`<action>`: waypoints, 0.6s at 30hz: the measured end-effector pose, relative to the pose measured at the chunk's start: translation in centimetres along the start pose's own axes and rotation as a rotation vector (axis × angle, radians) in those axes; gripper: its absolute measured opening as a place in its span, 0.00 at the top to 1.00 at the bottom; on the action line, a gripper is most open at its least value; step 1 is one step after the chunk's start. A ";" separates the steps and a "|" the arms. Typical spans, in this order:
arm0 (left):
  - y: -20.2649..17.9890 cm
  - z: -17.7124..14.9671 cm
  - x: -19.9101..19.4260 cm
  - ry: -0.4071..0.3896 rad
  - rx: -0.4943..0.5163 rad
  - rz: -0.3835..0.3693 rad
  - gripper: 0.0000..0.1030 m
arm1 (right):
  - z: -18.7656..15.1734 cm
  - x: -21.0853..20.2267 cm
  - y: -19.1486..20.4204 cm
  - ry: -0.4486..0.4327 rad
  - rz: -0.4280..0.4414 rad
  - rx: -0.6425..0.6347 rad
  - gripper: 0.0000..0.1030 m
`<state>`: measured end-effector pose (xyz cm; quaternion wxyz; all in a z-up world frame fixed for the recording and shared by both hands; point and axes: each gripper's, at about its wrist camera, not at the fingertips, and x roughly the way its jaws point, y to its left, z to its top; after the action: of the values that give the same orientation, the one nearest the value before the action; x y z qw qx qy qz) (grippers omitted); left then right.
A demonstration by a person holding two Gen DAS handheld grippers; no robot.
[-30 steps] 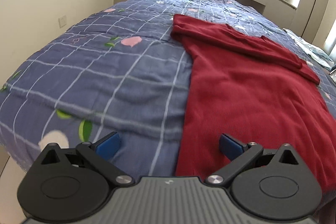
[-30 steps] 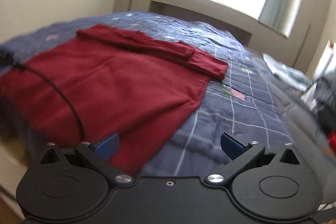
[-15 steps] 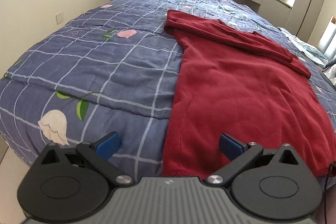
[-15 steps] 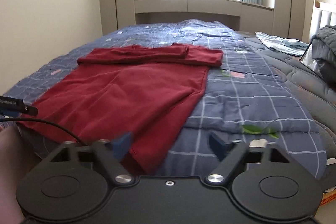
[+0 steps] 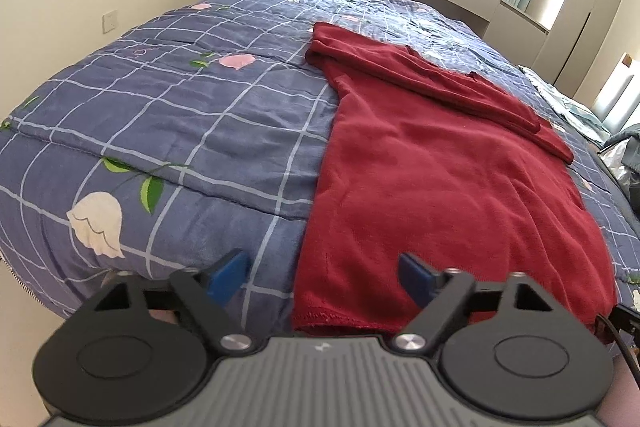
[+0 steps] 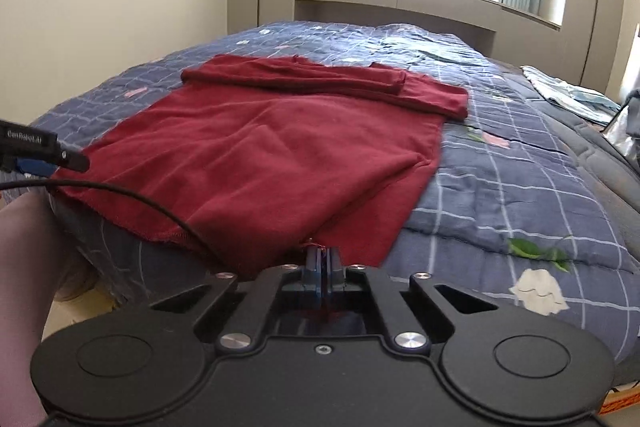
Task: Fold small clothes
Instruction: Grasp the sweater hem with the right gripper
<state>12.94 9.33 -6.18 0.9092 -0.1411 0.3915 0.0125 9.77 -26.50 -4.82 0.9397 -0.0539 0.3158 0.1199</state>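
Left wrist view: the left gripper (image 5: 322, 269) stands with its blue pads wide apart, holding nothing, straddling the near left hem corner of the red garment (image 5: 436, 167). The garment lies flat on the blue checked quilt (image 5: 180, 115), centre to right of frame, its sleeves folded across the top. A wall socket (image 5: 110, 21) sits upper left.

Right wrist view: the right gripper (image 6: 322, 273) is closed, pinching the garment's (image 6: 280, 147) near hem at lower centre. A black cable (image 6: 136, 197) crosses the cloth at left; folded pale fabric (image 6: 568, 95) lies upper right.

matt red knit top (image 5: 432, 179), quilted cotton bedspread (image 5: 180, 115)
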 end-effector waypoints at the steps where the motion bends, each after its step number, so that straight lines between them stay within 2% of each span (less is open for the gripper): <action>1: 0.1 0.0 -0.1 -0.001 -0.003 0.003 0.24 | 0.0 -0.6 -0.3 -0.012 -0.009 0.006 1.00; 8: 0.3 -0.1 -0.1 0.001 -0.019 0.013 0.27 | -0.8 -4.0 -4.6 -0.027 -0.158 0.137 1.00; 11: -0.2 -0.3 0.0 0.002 0.007 0.032 0.27 | -2.0 -3.7 -6.4 0.025 -0.205 0.211 1.00; 13: -0.4 -0.3 0.0 0.004 0.020 0.041 0.27 | -2.8 -3.7 -7.9 0.051 -0.193 0.286 1.00; 16: -0.3 -0.2 0.0 0.011 0.014 0.034 0.25 | -2.9 -4.1 -8.1 0.019 -0.167 0.305 0.80; 18: -0.2 -0.1 0.0 0.012 0.003 0.029 0.25 | -2.2 -3.8 -7.5 -0.010 -0.118 0.290 0.65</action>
<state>12.89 9.13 -6.26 0.9067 -0.1343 0.3992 0.0243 7.53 -34.84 -4.06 0.9445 0.0642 0.3216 0.0179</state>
